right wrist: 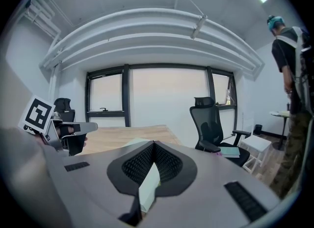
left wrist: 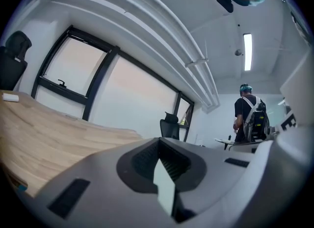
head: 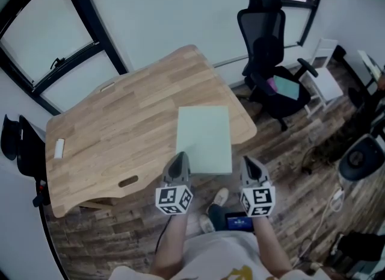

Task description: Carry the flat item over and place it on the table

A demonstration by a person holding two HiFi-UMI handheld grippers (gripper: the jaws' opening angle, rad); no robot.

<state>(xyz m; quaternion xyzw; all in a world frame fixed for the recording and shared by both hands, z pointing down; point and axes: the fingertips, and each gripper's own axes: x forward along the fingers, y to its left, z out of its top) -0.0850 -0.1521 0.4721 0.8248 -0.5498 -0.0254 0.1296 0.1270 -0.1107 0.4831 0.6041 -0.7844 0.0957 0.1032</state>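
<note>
Evidently the flat item [head: 204, 137] was held by its near short edge. The left gripper [head: 177, 164] pinched one near corner and the right gripper [head: 251, 167] the other, each pair of jaws pressed together on the thin pale sheet. Its long axis ran straight away from the person, over the table [head: 120, 128] by its right corner, so setting it down likely called for both hands lowering evenly.
</note>
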